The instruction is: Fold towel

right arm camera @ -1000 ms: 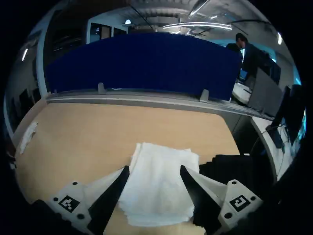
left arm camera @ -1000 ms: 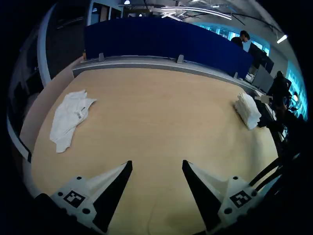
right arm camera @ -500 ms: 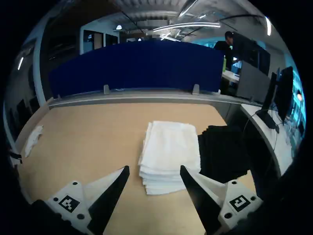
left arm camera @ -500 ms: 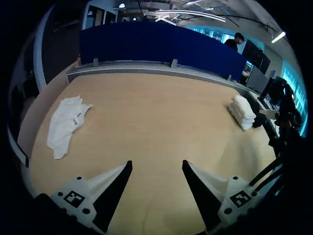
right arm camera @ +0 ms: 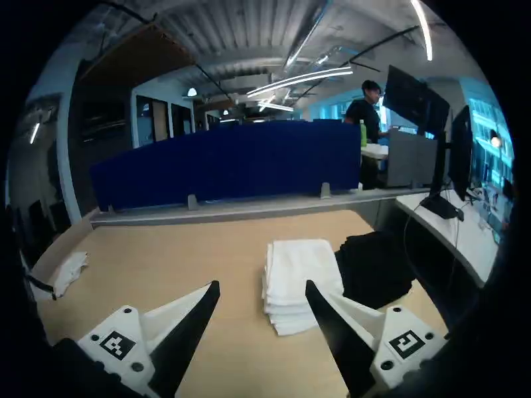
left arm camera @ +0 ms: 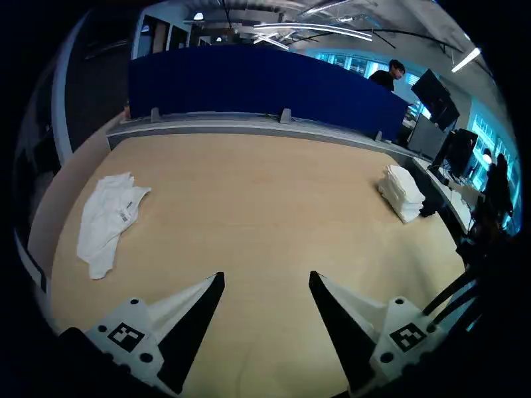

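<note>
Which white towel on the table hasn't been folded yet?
The crumpled white towel lying alone near the left edge of the table in the left gripper view. The others sit in a neat folded stack at the right side.

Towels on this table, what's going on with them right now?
A person holds the left gripper and the right gripper over a wooden table, both open and empty. A stack of folded white towels sits beside a black pile. One crumpled towel lies across the table, not yet picked up.
</note>
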The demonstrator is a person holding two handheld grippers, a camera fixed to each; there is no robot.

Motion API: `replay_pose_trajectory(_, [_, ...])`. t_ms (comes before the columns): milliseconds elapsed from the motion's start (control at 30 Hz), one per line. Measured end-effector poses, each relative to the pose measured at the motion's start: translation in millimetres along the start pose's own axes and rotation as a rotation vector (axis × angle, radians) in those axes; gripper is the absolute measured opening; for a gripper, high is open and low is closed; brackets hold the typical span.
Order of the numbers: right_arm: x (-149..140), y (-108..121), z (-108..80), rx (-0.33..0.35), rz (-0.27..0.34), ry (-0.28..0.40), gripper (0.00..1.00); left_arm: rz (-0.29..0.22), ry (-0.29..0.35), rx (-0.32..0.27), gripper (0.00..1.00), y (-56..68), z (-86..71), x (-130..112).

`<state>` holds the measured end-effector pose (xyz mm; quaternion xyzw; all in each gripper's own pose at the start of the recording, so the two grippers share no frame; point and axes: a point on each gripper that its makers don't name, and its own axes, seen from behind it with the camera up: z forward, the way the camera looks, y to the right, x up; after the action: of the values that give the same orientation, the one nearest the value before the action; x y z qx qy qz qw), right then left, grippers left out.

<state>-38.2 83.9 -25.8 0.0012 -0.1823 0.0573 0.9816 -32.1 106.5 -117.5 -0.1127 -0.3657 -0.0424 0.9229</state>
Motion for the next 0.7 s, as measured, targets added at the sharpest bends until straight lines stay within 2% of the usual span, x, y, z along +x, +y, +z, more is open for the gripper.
replay_pose_trajectory(200, [15.7,-14.8,-20.6,-0.004,0.012,0.067,1.0,0.007,0.017,-0.014,0.95,2.7,-4.4,6.3])
replay_pose_trajectory(467, [14.5,-28.2,-33.7,0.01,0.022,0.062,1.0,0.013,0.033,-0.03,0.95,3.6,-6.2,10.6])
replay_pose_trajectory(700, [19.7,-41.1,-42.8,0.034,0.0,0.069,1.0,0.013,0.032,-0.032,0.95,0.2,-4.4,12.2])
